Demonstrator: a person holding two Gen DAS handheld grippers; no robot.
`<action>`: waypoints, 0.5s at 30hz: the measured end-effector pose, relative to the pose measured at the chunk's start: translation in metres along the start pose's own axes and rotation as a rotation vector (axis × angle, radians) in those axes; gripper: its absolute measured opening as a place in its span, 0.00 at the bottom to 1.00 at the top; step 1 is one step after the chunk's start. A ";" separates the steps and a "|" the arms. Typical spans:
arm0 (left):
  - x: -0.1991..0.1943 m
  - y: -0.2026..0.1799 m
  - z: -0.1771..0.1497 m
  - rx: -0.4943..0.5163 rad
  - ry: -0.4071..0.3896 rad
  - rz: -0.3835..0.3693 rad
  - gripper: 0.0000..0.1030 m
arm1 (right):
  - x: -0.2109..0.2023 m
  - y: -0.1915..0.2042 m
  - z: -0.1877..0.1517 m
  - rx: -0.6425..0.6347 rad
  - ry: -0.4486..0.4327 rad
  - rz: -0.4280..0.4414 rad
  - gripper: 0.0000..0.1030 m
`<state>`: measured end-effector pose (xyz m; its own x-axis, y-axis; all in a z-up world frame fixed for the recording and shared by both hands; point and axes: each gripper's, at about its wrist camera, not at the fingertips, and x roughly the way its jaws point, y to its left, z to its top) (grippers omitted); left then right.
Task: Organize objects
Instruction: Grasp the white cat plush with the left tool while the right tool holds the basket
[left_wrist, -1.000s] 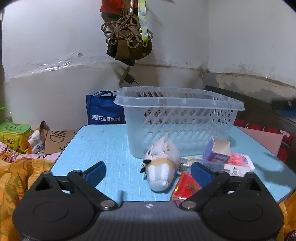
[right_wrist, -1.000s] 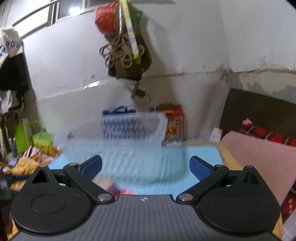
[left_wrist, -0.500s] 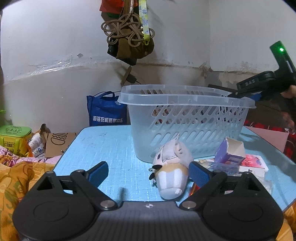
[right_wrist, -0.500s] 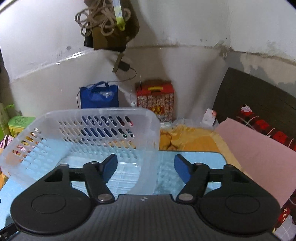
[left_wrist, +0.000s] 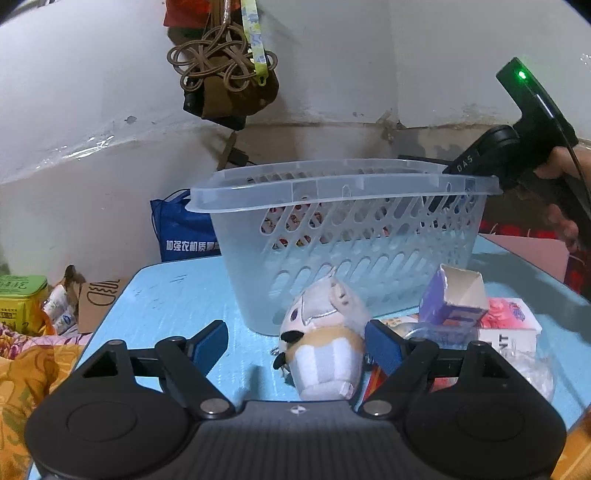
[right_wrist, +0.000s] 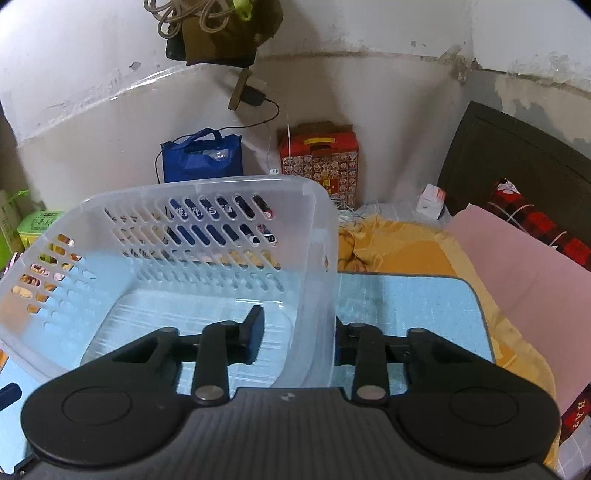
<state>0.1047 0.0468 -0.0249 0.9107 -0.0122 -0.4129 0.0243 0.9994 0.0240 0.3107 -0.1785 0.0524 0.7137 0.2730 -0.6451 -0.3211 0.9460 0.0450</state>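
A clear plastic basket stands on the blue table; it is empty inside in the right wrist view. My right gripper straddles its right wall, one finger inside and one outside, closed on the wall; it shows in the left wrist view at the basket's right end. My left gripper is open, low over the table, with a grey and tan plush toy between its fingers, not gripped. A purple carton, a pink and white box and a red packet lie to the right.
A blue bag and a red carton stand on the floor against the wall behind the table. Yellow cloth lies left of the table. A pink sheet and dark headboard are on the right. Cords hang above.
My right gripper has come down over the basket's right wall and narrowed onto it. My left gripper has moved closer to the plush toy, which now sits between its fingers.
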 end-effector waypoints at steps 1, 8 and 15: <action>0.002 0.000 0.001 -0.003 0.003 -0.007 0.83 | 0.001 0.000 0.001 0.000 0.001 0.001 0.33; 0.010 -0.008 -0.004 0.040 0.014 -0.024 0.78 | 0.004 0.000 -0.001 -0.012 0.014 0.003 0.15; 0.011 0.005 -0.006 -0.009 0.013 -0.078 0.58 | 0.003 0.004 0.001 -0.032 0.016 -0.010 0.13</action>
<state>0.1121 0.0515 -0.0350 0.9008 -0.0897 -0.4249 0.0912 0.9957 -0.0169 0.3120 -0.1742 0.0513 0.7066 0.2605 -0.6579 -0.3341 0.9424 0.0143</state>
